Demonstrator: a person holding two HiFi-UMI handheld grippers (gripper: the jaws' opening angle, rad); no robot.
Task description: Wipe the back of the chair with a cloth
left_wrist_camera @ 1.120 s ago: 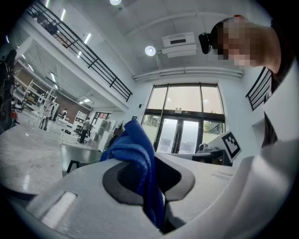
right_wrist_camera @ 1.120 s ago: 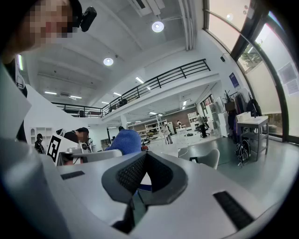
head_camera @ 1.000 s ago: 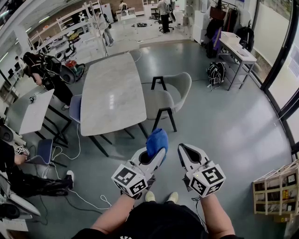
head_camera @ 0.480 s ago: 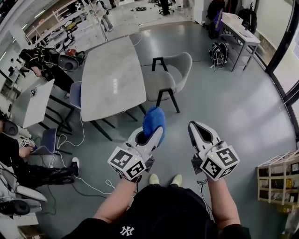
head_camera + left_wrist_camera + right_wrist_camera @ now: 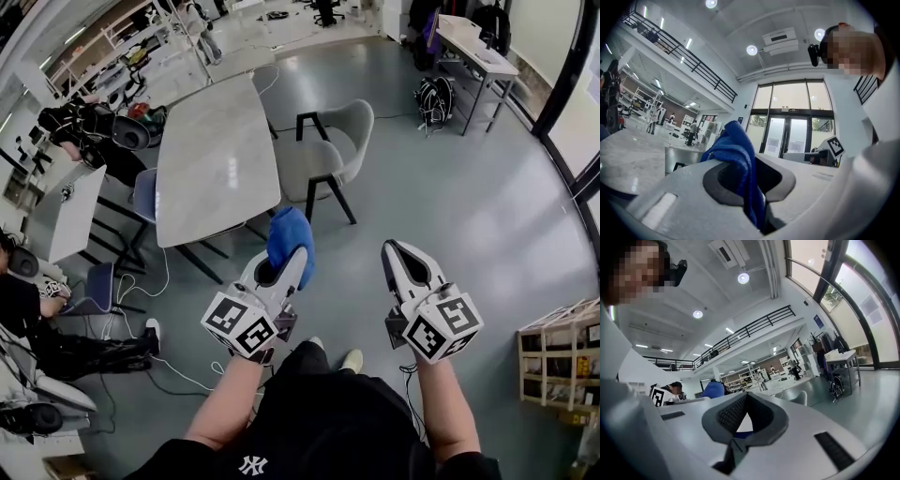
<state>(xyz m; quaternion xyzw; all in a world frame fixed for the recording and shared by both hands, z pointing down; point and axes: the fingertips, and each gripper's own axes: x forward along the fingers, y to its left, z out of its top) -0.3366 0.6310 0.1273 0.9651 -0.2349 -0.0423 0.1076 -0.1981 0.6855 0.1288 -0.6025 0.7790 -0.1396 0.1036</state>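
Note:
A grey padded chair (image 5: pixel 330 150) on black legs stands at the right side of a long pale table (image 5: pixel 214 155), its curved back toward the open floor. My left gripper (image 5: pixel 286 260) is shut on a blue cloth (image 5: pixel 289 238), which bunches up above the jaws (image 5: pixel 737 157). It is held in the air well short of the chair. My right gripper (image 5: pixel 396 255) is beside it, shut with nothing between its fingers. From the left gripper view the chair (image 5: pixel 682 155) shows small and far off. In the right gripper view the chair (image 5: pixel 797 397) is also distant.
Grey floor (image 5: pixel 441 197) lies between me and the chair. A backpack (image 5: pixel 435 97) rests by a desk (image 5: pixel 473 42) at the far right. A wooden rack (image 5: pixel 562 366) stands at the right edge. Another table, blue chairs (image 5: pixel 141 192) and seated people crowd the left, with cables (image 5: pixel 159 281) on the floor.
The chair and table have shifted up in the head view. Both grippers sit a little lower, the left one with the cloth slightly further left. Both stay shut.

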